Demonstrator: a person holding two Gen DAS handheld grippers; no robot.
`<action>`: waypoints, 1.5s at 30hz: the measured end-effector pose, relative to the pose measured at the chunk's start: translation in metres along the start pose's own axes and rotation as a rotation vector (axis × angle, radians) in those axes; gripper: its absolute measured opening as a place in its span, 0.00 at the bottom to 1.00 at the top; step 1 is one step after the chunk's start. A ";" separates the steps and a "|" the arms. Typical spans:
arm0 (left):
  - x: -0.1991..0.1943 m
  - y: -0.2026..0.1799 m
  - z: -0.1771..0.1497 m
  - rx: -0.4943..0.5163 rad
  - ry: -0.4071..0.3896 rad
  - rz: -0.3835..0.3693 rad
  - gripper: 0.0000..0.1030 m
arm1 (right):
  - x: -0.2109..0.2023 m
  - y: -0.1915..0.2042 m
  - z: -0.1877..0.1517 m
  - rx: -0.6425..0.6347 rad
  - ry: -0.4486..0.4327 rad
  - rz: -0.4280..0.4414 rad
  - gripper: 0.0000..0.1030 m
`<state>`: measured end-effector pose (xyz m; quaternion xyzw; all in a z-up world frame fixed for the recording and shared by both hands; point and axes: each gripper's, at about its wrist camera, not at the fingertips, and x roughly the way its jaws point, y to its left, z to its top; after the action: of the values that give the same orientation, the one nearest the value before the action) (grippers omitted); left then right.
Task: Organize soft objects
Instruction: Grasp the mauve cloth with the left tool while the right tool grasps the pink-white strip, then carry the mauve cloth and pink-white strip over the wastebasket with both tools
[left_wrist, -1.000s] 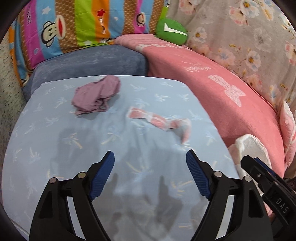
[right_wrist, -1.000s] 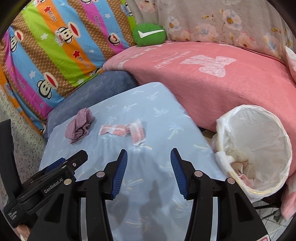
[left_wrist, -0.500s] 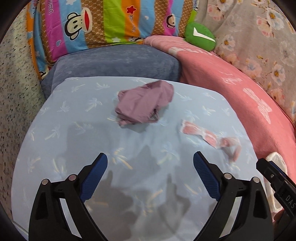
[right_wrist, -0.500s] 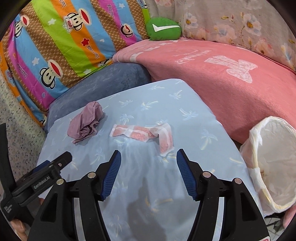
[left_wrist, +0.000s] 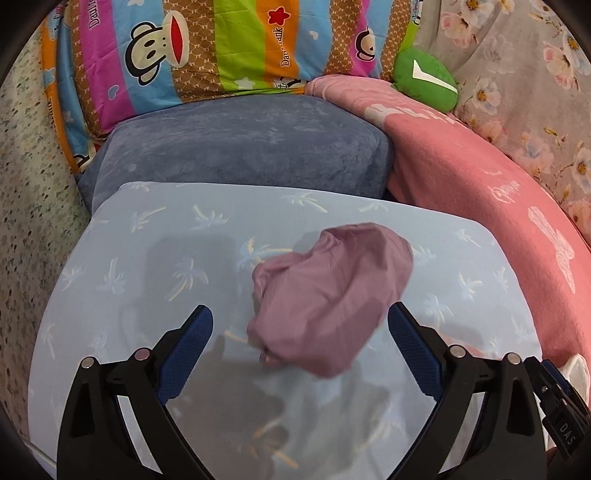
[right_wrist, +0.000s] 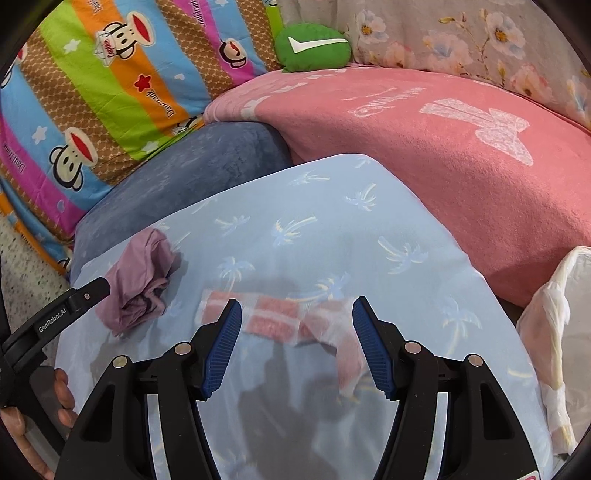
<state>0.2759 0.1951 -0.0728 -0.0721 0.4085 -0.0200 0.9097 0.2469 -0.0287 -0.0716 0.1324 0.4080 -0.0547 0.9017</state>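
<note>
A crumpled purple cloth (left_wrist: 332, 291) lies on the light blue palm-print pillow (left_wrist: 166, 258). My left gripper (left_wrist: 299, 312) hovers just over its near edge, jaws wide open, one finger on each side and neither pad touching it. In the right wrist view the same purple cloth (right_wrist: 136, 291) sits at the left, and a pink-and-white striped cloth (right_wrist: 277, 317) lies stretched across the blue pillow (right_wrist: 332, 229). My right gripper (right_wrist: 296, 305) stands open right above that striped cloth, which shows between its fingers without being pressed.
Behind the pillow are a grey-blue cushion (left_wrist: 240, 147), a striped monkey-print pillow (left_wrist: 203, 48), a pink blanket (right_wrist: 443, 166) and a green plush (right_wrist: 314, 48). A white bag-lined bin (right_wrist: 554, 314) stands at the right. A hand (right_wrist: 62, 391) holds the left gripper's body.
Both grippers have moved forward and down toward the cloths. The purple cloth now sits between the left fingers, the striped cloth between the right ones. Both pairs of jaws have opened wider.
</note>
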 end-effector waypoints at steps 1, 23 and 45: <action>0.005 0.000 0.002 0.001 0.006 0.006 0.89 | 0.005 -0.001 0.002 0.005 0.002 -0.004 0.60; 0.025 -0.014 -0.010 -0.010 0.080 -0.153 0.09 | 0.039 -0.014 -0.027 0.037 0.095 0.002 0.14; -0.092 -0.076 -0.087 0.075 0.054 -0.253 0.07 | -0.090 -0.039 -0.080 0.050 0.030 0.079 0.13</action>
<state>0.1520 0.1183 -0.0505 -0.0886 0.4195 -0.1519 0.8906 0.1216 -0.0443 -0.0617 0.1719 0.4142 -0.0274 0.8934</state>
